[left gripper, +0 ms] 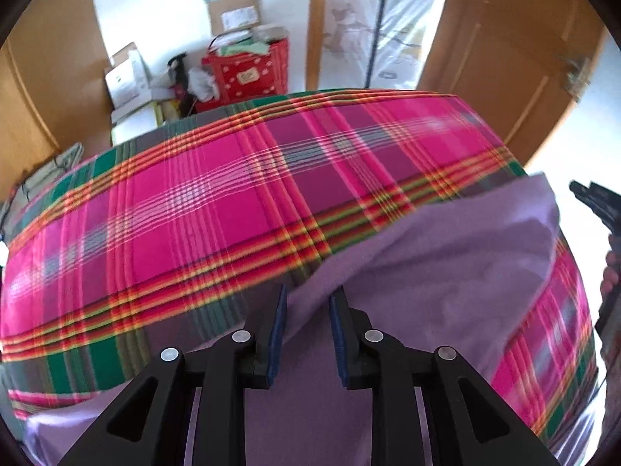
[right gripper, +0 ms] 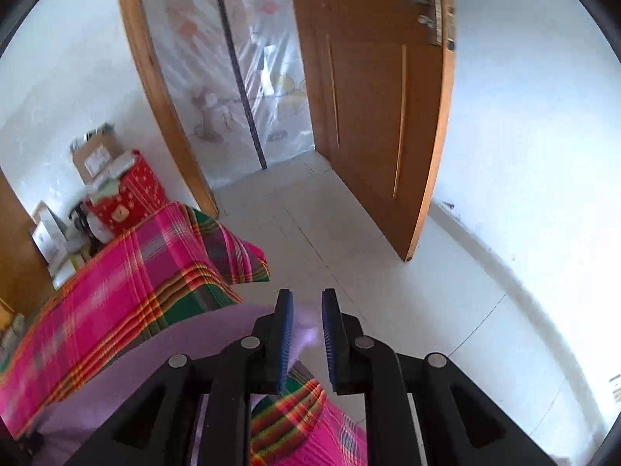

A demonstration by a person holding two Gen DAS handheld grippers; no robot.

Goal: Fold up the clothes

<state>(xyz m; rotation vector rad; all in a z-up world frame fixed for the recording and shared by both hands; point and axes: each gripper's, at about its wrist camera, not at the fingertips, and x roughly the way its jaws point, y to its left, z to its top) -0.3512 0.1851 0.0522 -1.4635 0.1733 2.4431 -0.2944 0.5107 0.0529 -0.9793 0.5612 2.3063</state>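
A purple garment lies on a bed covered with a pink, green and orange plaid sheet. In the left wrist view my left gripper is shut on a raised fold of the garment, and purple cloth fills the gap between its blue pads. In the right wrist view my right gripper is at the bed's corner with its jaws apart. The garment runs under and between them, and the pads do not press on it. The plaid sheet shows beneath it. A hand holding the other tool is at the right edge of the left wrist view.
A red patterned bag and cardboard boxes are stacked against the wall beyond the bed. A wooden door stands open onto pale floor tiles. Plastic sheeting covers the doorway. The bed's corner drops off close to the right gripper.
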